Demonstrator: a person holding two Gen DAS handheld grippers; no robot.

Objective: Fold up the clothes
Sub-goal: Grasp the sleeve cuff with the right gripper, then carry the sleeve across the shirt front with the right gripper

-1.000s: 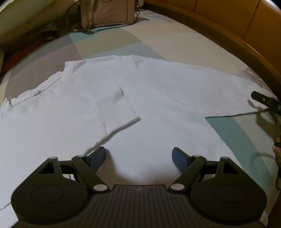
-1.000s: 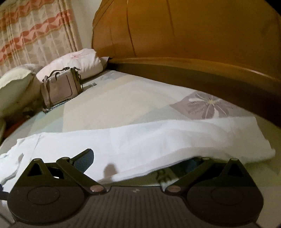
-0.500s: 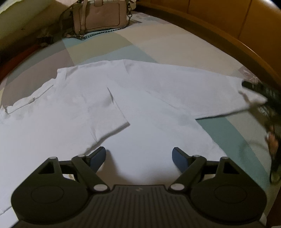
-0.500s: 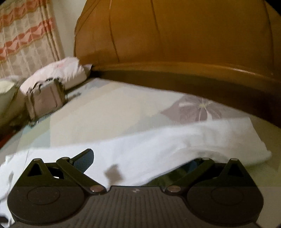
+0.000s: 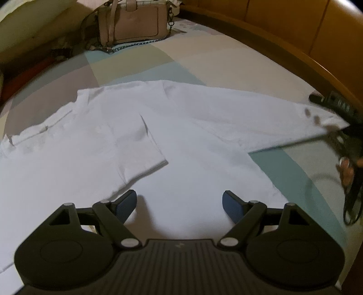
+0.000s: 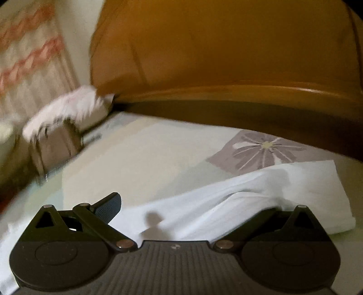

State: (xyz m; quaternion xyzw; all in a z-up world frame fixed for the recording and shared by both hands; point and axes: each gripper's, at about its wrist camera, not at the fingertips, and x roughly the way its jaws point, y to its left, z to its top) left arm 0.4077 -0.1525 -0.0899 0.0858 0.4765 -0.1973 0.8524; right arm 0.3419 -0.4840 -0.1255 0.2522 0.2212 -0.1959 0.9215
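A white shirt (image 5: 158, 145) lies spread on the bed (image 5: 204, 59), one sleeve folded in across its body. The left gripper (image 5: 179, 203) hovers over the hem with its fingers wide apart and only cloth between them. The right gripper (image 6: 181, 211) sits at the far sleeve (image 6: 261, 195); its left finger (image 6: 109, 205) shows, its right one is buried under raised cloth, so I cannot tell whether it pinches. Ahead of the fingers, a handbag (image 5: 133, 20) stands blurred, beside a pillow (image 6: 68, 111).
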